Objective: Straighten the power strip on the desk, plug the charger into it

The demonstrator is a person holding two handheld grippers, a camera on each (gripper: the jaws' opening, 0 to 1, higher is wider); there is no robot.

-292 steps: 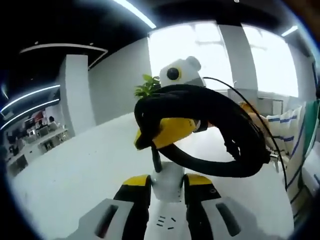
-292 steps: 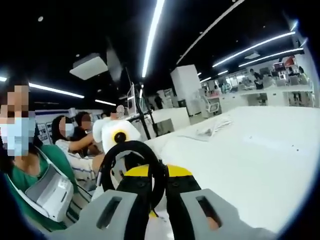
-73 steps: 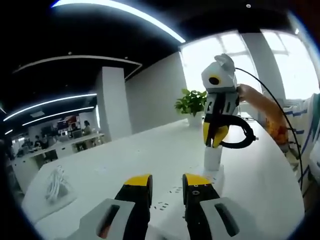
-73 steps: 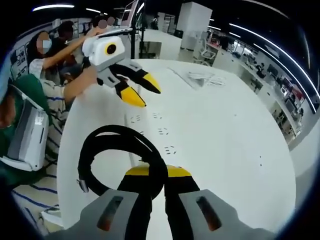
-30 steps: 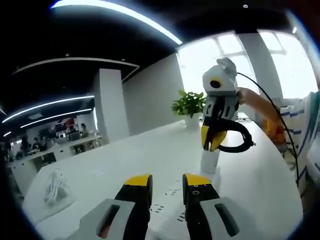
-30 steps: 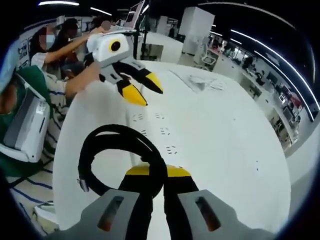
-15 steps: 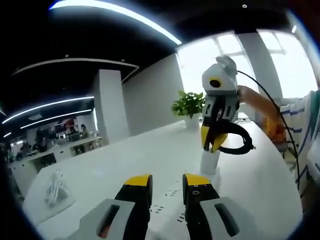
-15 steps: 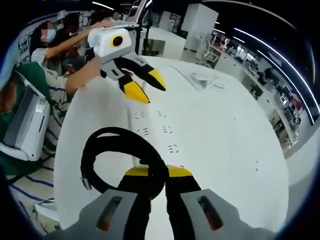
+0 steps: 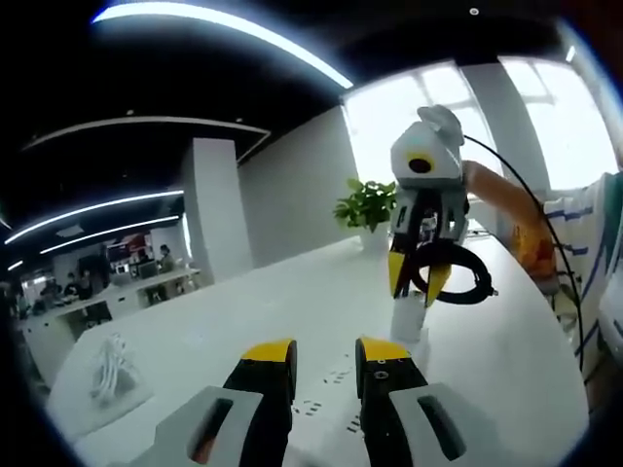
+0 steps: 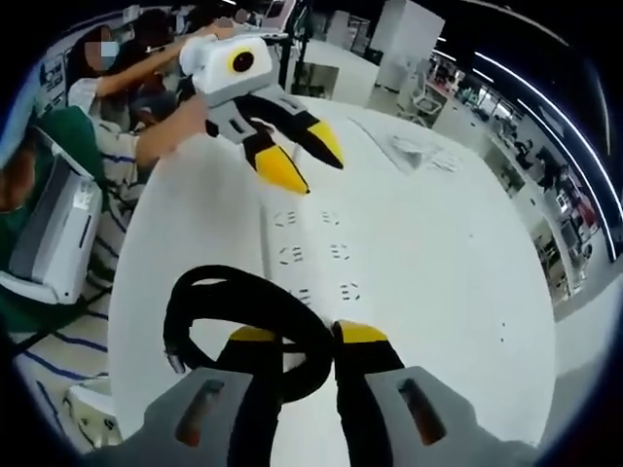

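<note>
Left gripper view: left gripper (image 9: pixel 324 352) low in front, yellow-tipped jaws parted with nothing between them, above the white surface (image 9: pixel 243 311). Ahead, right gripper (image 9: pixel 413 284) pointing down, jaws slightly spread around the looped black cable (image 9: pixel 458 277). Directly beneath, white charger (image 9: pixel 410 316) standing upright on the white power strip (image 9: pixel 336 394). Potted plant (image 9: pixel 368 206) behind. Bundle of white cable (image 9: pixel 107 362) far left.

Right gripper view: right gripper (image 10: pixel 308 339) jaws a little apart, black cable (image 10: pixel 243 311) coiled over them; charger hidden below, grip uncertain. Power strip (image 10: pixel 316 248) running away across the surface (image 10: pixel 448 253), socket holes visible. Left gripper (image 10: pixel 310 161) hovering above its far end, jaws open and empty.
</note>
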